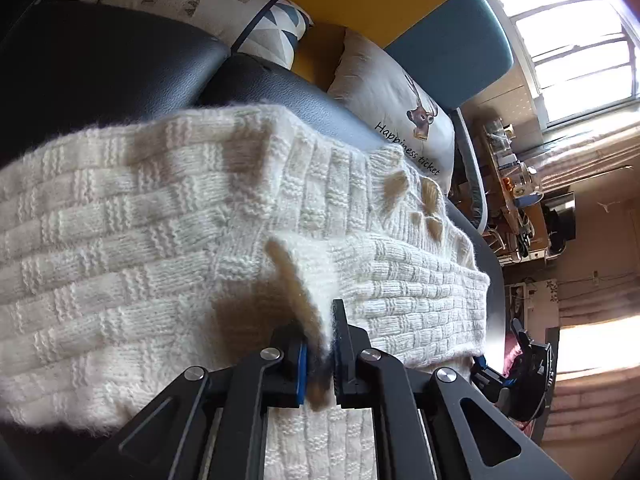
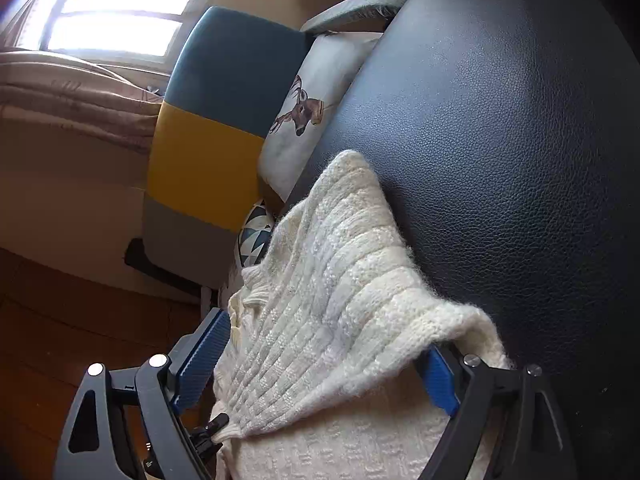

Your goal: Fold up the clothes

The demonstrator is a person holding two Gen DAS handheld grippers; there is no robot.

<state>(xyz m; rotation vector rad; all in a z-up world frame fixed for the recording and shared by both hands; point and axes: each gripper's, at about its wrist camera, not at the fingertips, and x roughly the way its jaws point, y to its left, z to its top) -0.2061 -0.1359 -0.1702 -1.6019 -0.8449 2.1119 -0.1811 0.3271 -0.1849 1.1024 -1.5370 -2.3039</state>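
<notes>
While the cream basket-weave knit sweater [image 1: 168,216] is lying across the black leather sofa seat [image 2: 500,140], the left gripper [image 1: 320,344] is pinching a raised fold, probably for folding over, and the right gripper [image 2: 320,364] is gaping wide around the sweater's edge, gripping nothing.

Sunlit living rm, black leather sofa w/ cushions.

Black leather seat [image 2: 500,140]; backrest in teal, yellow & grey blocks [image 2: 208,136]. Deer-print cushion [image 1: 396,96] & geometric-print cushion [image 1: 224,4] lean against it. Bright barred window [image 1: 568,36], light blown out; pinkish curtain [image 2: 72,100] beneath. Cluttered wooden shelf/desk [image 1: 516,204] by beige wall. Dark wood floor [image 2: 60,320].
</notes>
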